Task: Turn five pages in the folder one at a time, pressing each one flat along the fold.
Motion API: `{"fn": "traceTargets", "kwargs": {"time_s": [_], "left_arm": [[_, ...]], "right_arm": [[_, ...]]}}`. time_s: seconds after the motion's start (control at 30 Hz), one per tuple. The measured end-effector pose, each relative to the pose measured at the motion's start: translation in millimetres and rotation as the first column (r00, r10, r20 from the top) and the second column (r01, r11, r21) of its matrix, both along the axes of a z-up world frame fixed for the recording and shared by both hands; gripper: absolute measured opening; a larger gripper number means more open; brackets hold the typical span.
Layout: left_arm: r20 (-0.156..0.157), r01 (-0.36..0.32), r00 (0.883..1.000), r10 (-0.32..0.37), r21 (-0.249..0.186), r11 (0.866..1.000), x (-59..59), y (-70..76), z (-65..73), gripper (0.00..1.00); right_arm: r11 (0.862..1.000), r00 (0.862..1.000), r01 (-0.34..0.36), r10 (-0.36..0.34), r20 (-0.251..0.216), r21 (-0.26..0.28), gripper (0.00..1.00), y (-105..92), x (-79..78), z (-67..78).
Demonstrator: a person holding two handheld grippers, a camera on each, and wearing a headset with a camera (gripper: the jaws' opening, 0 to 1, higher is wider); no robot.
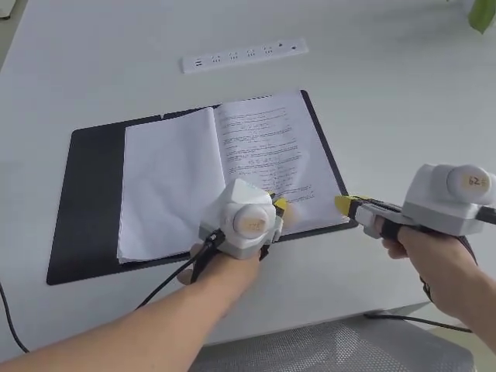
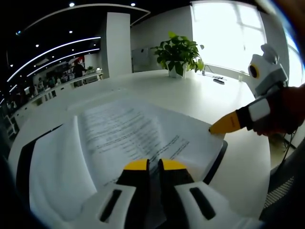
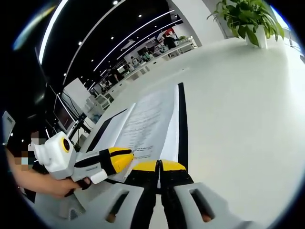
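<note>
The folder [image 1: 89, 209] lies open on the table [image 1: 403, 101], its printed right page [image 1: 263, 147] facing up. The left gripper [image 1: 276, 206], jaws pressed together on nothing, sits low over that page. The right gripper [image 1: 344, 204], likewise closed, noses the page's outer corner. Closed tips could drag several sheets or crumple that corner.

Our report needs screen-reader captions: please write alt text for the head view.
An open black folder lies on a white table, a printed page on its right. The shut left gripper is over that page's lower part; the shut right gripper points at the folder's right edge.
</note>
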State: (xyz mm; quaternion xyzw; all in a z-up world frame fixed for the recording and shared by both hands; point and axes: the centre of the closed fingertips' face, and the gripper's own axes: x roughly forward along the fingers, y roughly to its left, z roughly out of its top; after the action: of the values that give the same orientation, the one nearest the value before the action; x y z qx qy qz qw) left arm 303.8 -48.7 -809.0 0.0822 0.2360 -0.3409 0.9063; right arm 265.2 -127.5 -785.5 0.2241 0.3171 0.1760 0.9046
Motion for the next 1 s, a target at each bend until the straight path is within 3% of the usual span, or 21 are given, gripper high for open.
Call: {"fn": "traceTargets", "kwargs": {"time_s": [0.3, 0.4, 0.53, 0.63, 0.87, 0.93, 1.0], "left_arm": [[-0.012, -0.009, 1.000, 0.009, -0.013, 1.000, 0.1, -0.6, 1.6, 0.07], [-0.036, 0.010, 0.999, -0.010, -0.006, 1.000, -2.0, 1.2, 4.0, 0.06], [-0.064, 0.004, 0.998, -0.003, 0.012, 1.000, -6.2, 16.7, 7.5, 0.06], [-0.061, -0.013, 0.998, 0.012, -0.019, 1.000, -8.9, 29.6, 17.6, 0.08], [-0.021, -0.034, 0.999, 0.033, -0.082, 0.996, -14.1, 65.6, 52.3, 0.08], [-0.007, -0.041, 0.999, 0.041, -0.086, 0.995, -15.2, 76.2, 59.9, 0.09], [-0.002, -0.049, 0.999, 0.049, -0.116, 0.992, -17.2, 85.5, 68.6, 0.09]], "right_arm": [[1.000, 1.000, 0.000, 0.000, 0.016, 0.010, 0.00, 4.1, 0.1, 10.6], [1.000, 0.999, -0.010, 0.009, 0.038, 0.011, 0.00, 7.7, 1.0, 20.9], [0.999, 0.997, -0.032, 0.030, 0.069, 0.023, 0.00, 17.6, 1.6, 38.1], [0.997, 0.993, -0.067, 0.063, 0.096, 0.035, 0.00, 30.8, 0.5, 51.7], [0.981, 0.971, -0.183, 0.172, 0.165, 0.059, 0.00, 82.1, -3.1, 82.0], [0.977, 0.967, -0.201, 0.187, 0.172, 0.069, 0.00, 94.6, -3.5, 86.3], [0.971, 0.961, -0.226, 0.209, 0.181, 0.080, 0.00, 108.0, -4.5, 90.4]]}}
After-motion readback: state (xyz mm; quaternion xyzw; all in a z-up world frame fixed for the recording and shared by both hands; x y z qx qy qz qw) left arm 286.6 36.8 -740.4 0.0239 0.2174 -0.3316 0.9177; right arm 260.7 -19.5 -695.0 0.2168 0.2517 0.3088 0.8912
